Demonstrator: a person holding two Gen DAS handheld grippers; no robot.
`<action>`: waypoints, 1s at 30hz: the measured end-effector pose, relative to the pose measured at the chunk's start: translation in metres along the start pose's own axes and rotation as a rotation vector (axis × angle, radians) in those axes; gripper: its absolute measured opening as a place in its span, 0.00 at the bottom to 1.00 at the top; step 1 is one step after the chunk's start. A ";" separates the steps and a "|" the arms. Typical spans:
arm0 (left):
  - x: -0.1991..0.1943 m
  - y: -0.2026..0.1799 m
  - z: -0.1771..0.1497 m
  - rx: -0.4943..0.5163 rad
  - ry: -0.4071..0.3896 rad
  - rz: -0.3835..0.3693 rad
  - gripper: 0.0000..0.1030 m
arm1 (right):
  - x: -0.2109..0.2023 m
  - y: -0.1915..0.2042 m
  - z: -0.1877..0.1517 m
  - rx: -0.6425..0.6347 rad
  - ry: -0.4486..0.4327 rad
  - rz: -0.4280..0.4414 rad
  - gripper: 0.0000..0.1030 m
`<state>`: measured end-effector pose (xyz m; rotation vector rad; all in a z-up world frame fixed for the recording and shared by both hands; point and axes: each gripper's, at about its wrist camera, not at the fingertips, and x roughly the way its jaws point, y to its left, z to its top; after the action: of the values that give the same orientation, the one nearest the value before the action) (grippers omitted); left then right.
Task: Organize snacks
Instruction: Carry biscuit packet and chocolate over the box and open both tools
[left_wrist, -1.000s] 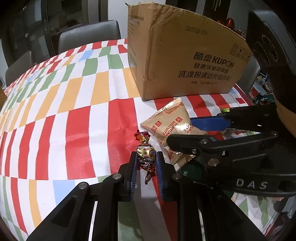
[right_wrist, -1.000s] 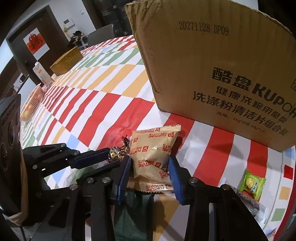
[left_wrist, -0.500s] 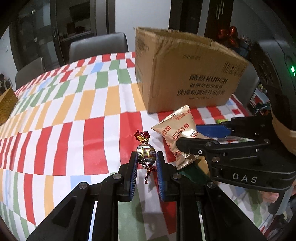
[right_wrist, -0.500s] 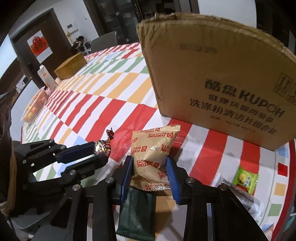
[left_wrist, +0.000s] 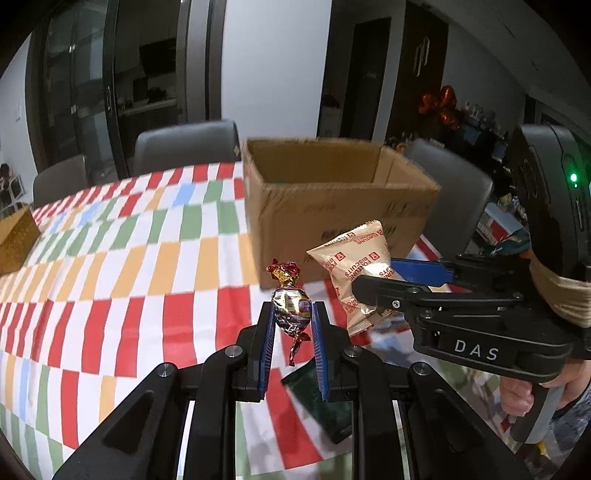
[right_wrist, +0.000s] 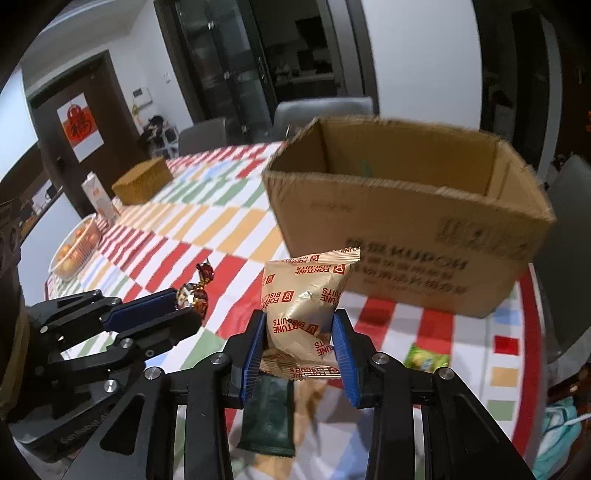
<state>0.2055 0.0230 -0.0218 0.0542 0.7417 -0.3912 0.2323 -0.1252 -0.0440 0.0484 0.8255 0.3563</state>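
Note:
My left gripper (left_wrist: 292, 314) is shut on a foil-wrapped candy (left_wrist: 290, 302) with a red and gold twist, held above the checked tablecloth. To its right my right gripper (right_wrist: 300, 325) is shut on a gold Fortune Biscuits packet (right_wrist: 304, 299), also lifted off the table; the packet (left_wrist: 356, 273) shows in the left wrist view too. An open cardboard box (right_wrist: 406, 218) stands just beyond both grippers, its inside partly visible from above. The candy (right_wrist: 194, 290) appears at the left of the right wrist view.
A dark green packet (right_wrist: 267, 417) lies on the table under the grippers, and a small green snack (right_wrist: 424, 358) lies to the right. A wicker basket (right_wrist: 142, 182), a carton and a bowl of oranges (right_wrist: 72, 251) sit far left. Grey chairs ring the table.
Both grippers have risen with the candy and the biscuit packet, so the box's open top now shows and the table lies farther below.

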 end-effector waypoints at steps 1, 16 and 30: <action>-0.003 -0.003 0.003 0.001 -0.012 -0.002 0.20 | -0.006 -0.002 0.001 0.003 -0.012 -0.003 0.37; -0.030 -0.040 0.056 0.027 -0.161 -0.044 0.20 | -0.083 -0.031 0.028 0.046 -0.190 -0.049 0.37; -0.013 -0.048 0.110 0.025 -0.178 -0.048 0.20 | -0.103 -0.056 0.069 0.037 -0.260 -0.106 0.37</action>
<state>0.2507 -0.0380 0.0726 0.0245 0.5633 -0.4449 0.2347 -0.2052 0.0660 0.0830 0.5751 0.2285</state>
